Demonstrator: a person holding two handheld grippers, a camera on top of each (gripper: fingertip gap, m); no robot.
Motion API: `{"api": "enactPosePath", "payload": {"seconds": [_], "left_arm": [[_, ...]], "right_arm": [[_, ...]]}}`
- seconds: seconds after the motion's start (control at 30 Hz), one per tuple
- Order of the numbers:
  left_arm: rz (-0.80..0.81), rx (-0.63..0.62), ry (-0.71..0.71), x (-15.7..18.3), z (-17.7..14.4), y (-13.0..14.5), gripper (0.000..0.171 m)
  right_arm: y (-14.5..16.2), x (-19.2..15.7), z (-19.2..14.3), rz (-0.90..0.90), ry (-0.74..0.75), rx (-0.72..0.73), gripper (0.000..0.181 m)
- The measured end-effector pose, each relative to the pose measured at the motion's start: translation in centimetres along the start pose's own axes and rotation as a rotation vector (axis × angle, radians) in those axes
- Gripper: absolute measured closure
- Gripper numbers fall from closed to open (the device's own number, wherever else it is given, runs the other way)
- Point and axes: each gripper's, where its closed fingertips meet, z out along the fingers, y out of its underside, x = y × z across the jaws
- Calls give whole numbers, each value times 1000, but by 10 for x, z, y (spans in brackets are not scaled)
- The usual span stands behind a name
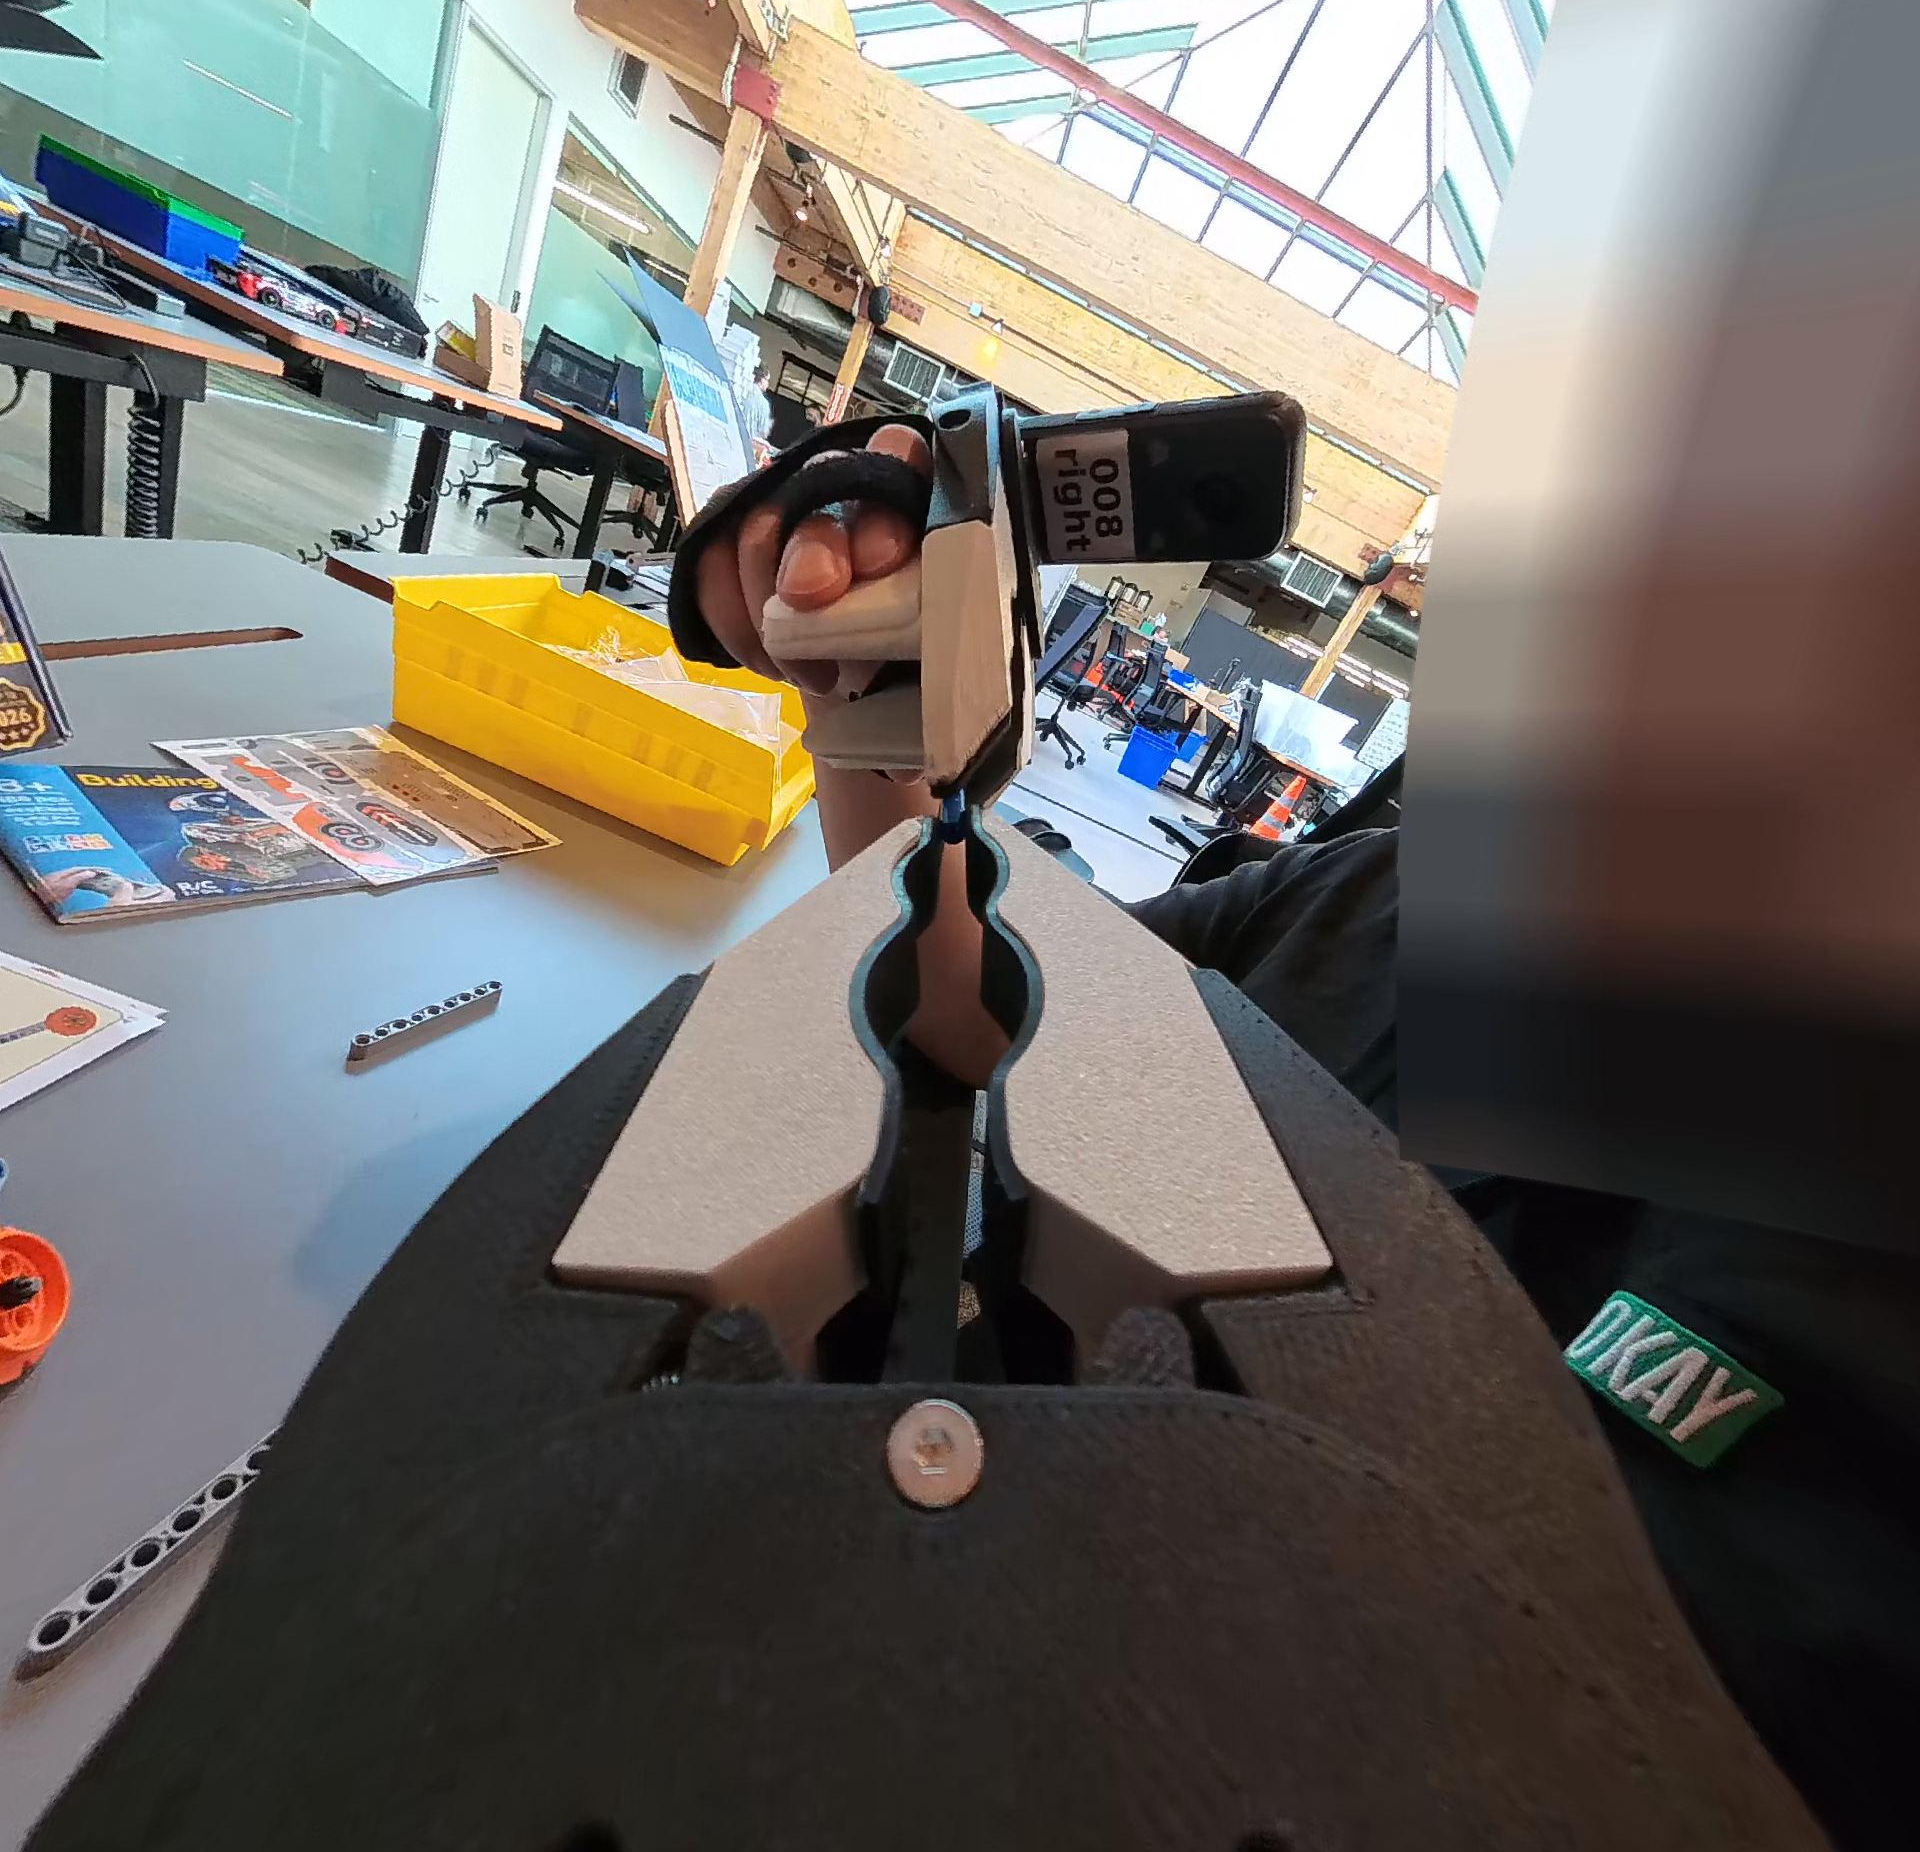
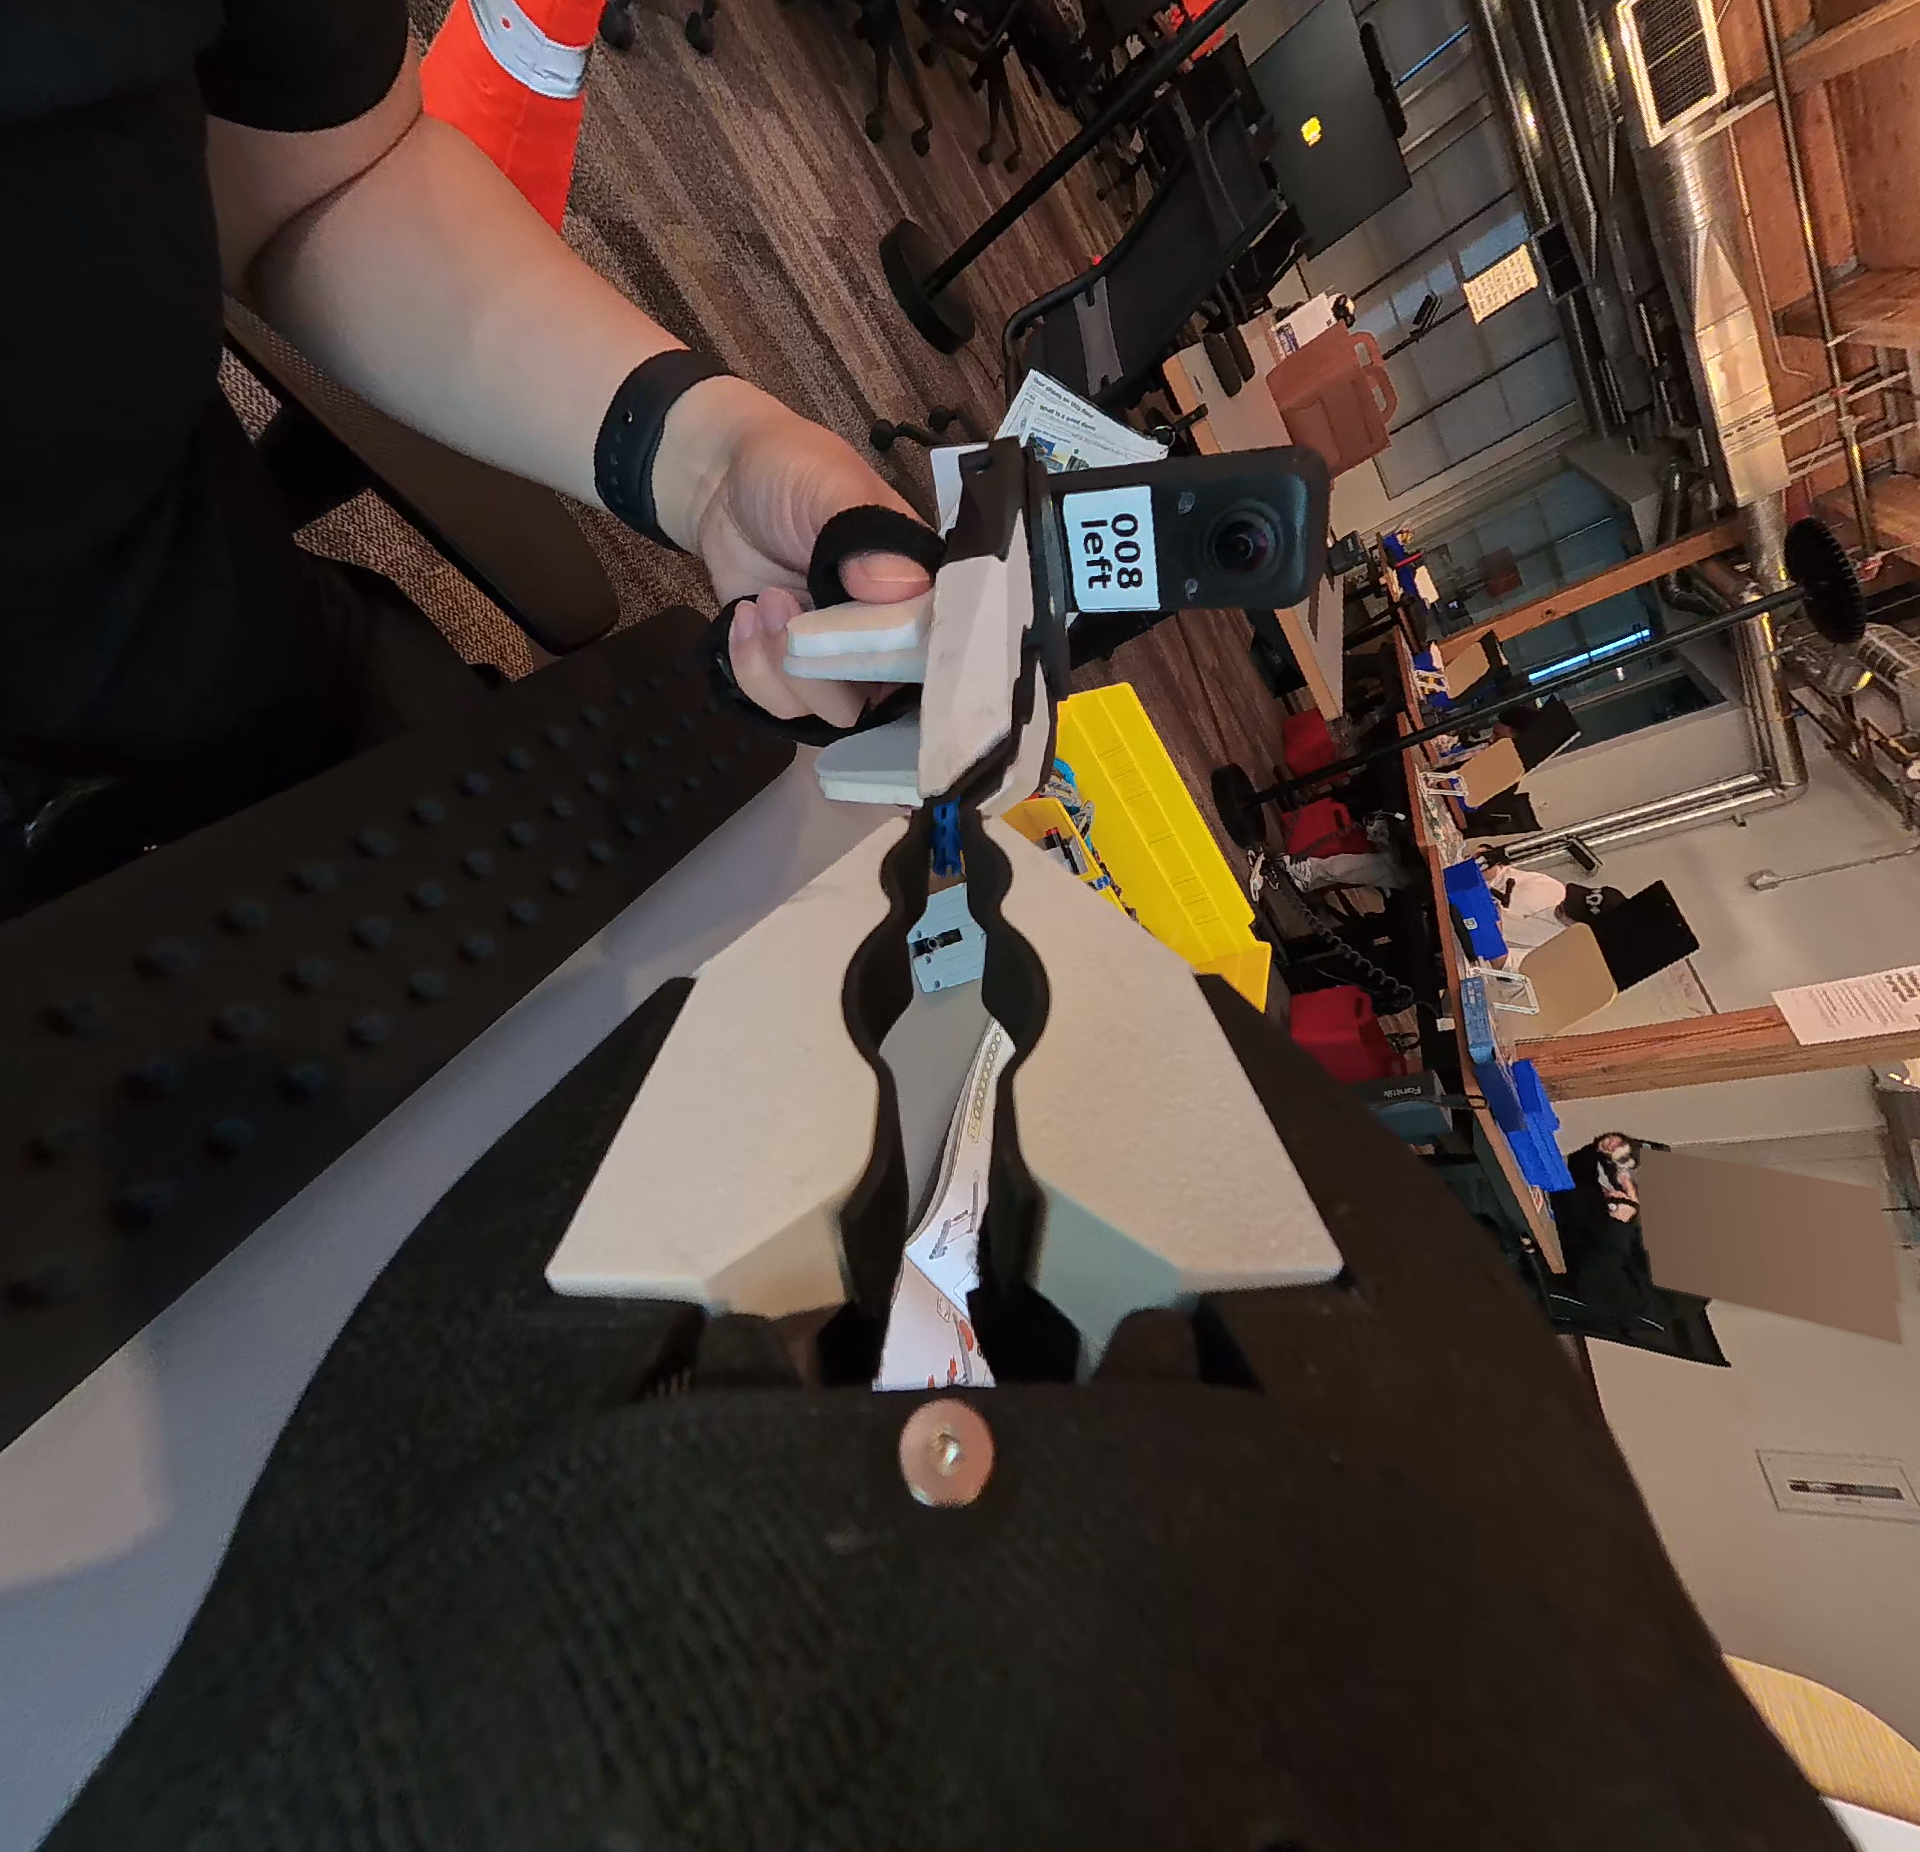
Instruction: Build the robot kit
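My two grippers meet tip to tip in the air above a grey table [image 1: 312, 1179]. My left gripper [image 1: 948, 828] is shut, and its tips pinch a small blue building-toy piece [image 1: 950, 834]. My right gripper [image 1: 961, 786] comes down onto the same piece from above, held in a gloved hand [image 1: 810, 566]. In the right wrist view, my right gripper [image 2: 943, 831] is shut with the blue piece [image 2: 943, 848] between its tips. My left gripper [image 2: 951, 794] faces it and touches the piece from the far side. Most of the piece is hidden by the fingertips.
A yellow bin [image 1: 582, 701] holding clear bags stands behind the grippers. Booklets [image 1: 187, 836], a short grey beam [image 1: 421, 1026], a long grey beam [image 1: 135, 1563] and an orange wheel [image 1: 26, 1303] lie at the left. A chair armrest [image 2: 364, 919] and an orange cone [image 2: 520, 57] are near the person.
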Motion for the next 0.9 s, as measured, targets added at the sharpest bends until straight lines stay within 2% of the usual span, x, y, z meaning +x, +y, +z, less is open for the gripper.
{"api": "enactPosePath", "payload": {"seconds": [0.37,0.47,0.53,0.63,0.73,0.83,0.9], "left_arm": [[-7,-21,5,0,-1,3,169],[35,32,-28,-4,-10,-9,149],[111,36,-105,-13,-24,-13,147],[194,-64,-232,-33,-42,-1,146],[218,-236,-369,-61,-59,30,141],[348,-331,-610,-101,-83,50,142],[386,-446,-683,-118,-93,74,142]], "right_arm": [[1,-3,2,10,-28,-9,177],[4,-2,3,0,-25,-33,177],[4,-2,2,2,-24,-29,177],[5,-2,0,7,-21,-29,177],[7,0,-1,9,-15,-38,177],[12,3,-1,11,-4,-55,177],[16,3,0,27,-6,-69,177]]}}
